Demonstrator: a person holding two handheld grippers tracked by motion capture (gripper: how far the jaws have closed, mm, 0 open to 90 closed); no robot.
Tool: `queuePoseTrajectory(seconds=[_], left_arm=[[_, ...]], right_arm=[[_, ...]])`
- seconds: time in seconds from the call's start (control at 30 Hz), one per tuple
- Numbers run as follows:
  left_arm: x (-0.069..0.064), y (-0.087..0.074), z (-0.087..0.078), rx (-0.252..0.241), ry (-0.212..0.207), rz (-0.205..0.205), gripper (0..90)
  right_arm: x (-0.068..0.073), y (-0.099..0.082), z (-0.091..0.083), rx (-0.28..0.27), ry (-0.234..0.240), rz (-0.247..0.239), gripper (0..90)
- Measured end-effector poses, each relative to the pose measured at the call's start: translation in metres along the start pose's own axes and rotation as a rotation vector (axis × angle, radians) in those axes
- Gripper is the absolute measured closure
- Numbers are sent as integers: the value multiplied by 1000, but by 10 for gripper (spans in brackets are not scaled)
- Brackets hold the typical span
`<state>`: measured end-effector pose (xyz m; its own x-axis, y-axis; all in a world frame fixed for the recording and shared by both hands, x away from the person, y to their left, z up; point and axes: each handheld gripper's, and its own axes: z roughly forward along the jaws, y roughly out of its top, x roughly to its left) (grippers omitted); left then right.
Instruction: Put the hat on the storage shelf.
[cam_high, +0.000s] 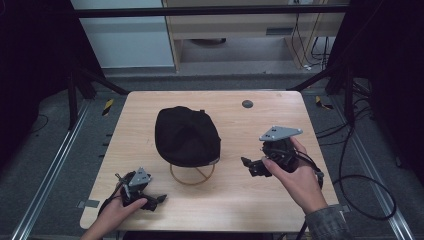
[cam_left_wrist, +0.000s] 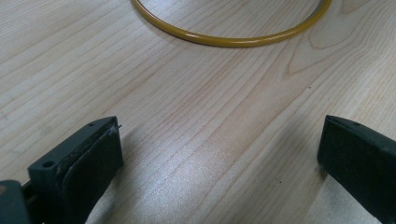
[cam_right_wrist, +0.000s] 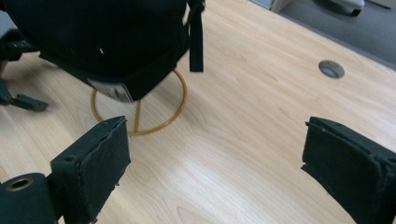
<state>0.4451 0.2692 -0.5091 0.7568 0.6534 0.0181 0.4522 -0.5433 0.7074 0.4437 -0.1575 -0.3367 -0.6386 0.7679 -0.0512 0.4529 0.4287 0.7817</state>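
A: Where's the black cap?
B: Mid-table on its yellow wire stand. Left gripper near the front edge and right gripper both gape, empty.
A: Probably lift it by the rim, squarely, so the stand stays put

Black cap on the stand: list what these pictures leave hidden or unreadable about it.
- Stand top, high view: covered by the cap; how the cap sits on it cannot be told.
- Cap front, right gripper view: cut off by the top edge.
- Label on the cap's rim, right gripper view: too small to read.
- Ring, left gripper view: cut off by the top edge.
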Motion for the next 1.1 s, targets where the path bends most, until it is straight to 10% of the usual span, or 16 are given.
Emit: queuePoseTrajectory(seconds=[1.1], left_arm=[[0, 0, 0, 0, 2, -1, 0]], right_arm=[[3, -108, 46, 112, -7, 86, 90]])
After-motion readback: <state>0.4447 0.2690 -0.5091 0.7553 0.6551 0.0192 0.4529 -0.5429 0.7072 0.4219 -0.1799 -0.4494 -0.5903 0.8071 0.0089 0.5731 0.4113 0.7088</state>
